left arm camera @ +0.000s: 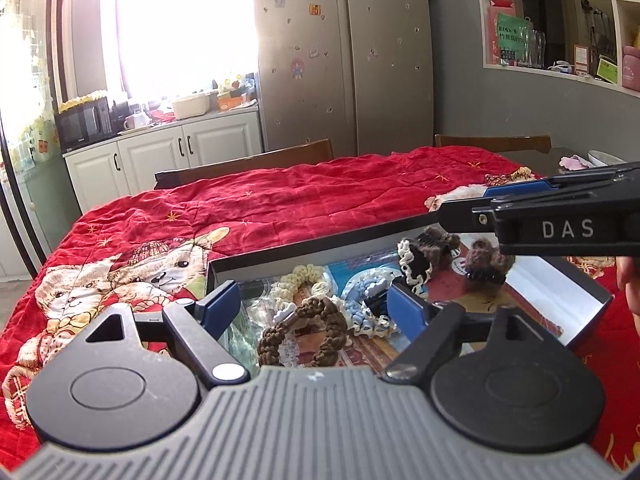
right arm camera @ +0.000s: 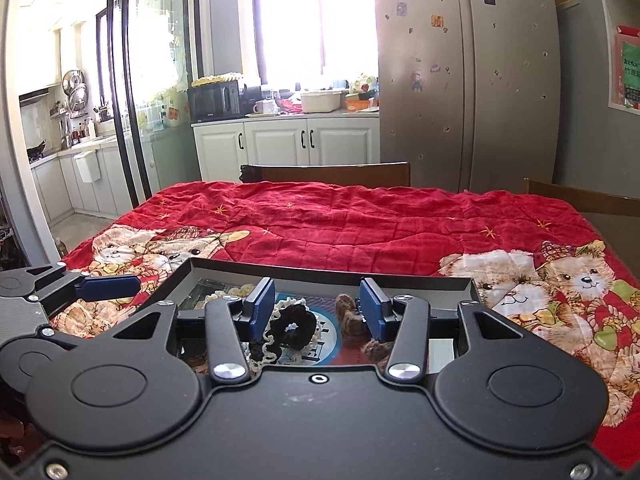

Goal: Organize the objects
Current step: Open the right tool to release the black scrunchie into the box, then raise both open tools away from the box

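Left gripper (left arm camera: 308, 306) agape above brown scrunchie (left arm camera: 308, 330); black box (left arm camera: 316, 242)

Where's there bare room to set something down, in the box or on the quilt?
Free: the red quilt beyond the box's far wall, up to the chairs, and the box's white right-hand end. Crowded: the middle of the box, packed with scrunchies and hair clips.

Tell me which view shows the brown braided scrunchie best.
The left wrist view: the brown braided scrunchie lies whole in the box, framed by the open left gripper. The right wrist view does not clearly show it; the right gripper body hides the near part of the box.
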A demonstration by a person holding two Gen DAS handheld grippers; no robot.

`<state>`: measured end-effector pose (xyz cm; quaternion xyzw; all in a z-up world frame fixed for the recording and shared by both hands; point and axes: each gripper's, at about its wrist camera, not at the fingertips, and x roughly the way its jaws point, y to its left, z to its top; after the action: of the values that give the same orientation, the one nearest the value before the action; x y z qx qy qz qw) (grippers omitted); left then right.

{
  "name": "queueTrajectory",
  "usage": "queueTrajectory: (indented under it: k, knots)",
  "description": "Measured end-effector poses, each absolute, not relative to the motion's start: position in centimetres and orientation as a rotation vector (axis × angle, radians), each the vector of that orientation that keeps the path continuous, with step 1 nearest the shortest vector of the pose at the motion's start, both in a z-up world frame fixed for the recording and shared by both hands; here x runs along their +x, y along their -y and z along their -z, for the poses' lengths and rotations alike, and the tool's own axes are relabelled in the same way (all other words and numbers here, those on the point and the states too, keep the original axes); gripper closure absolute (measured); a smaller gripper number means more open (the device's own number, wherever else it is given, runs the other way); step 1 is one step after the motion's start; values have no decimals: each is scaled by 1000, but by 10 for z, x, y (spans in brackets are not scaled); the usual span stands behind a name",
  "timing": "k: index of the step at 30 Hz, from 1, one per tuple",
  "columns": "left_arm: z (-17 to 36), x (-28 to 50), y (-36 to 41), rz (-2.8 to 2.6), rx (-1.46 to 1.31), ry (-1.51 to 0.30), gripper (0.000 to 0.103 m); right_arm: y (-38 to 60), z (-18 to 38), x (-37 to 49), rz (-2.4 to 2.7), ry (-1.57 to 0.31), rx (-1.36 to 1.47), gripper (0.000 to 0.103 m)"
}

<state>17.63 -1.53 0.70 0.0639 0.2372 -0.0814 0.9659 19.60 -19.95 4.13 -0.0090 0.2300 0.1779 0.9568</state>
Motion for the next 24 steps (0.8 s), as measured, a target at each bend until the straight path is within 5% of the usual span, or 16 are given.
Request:
queueTrajectory:
  k: [24]
  knots:
    - [-26,140,26,203,170,-417,8,220,-59,159,-369,-434,-47,54]
